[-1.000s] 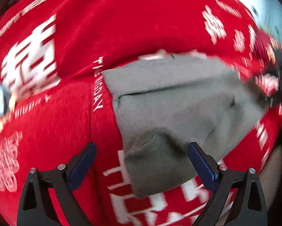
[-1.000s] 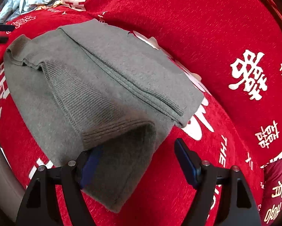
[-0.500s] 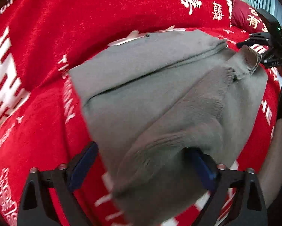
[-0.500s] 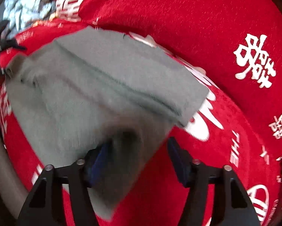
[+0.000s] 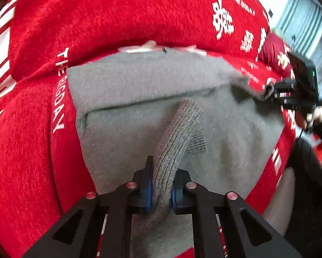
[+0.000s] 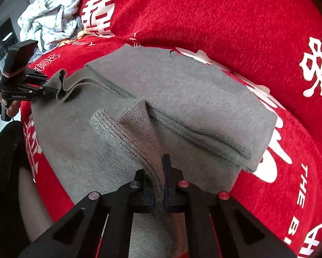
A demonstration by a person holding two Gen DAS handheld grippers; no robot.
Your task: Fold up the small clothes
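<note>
The grey knit garment (image 5: 139,90) lies partly folded on a red cover, one layer doubled over along its far side with a long edge showing. Its near part is smooth; two ribbed corners are pinched up off the surface, each drawn into a raised ridge.

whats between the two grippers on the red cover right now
Only the gray knit garment spans from the left gripper to the right gripper, both clamped on its ribbed edge; it lies on the red cover. The right wrist view shows this.
</note>
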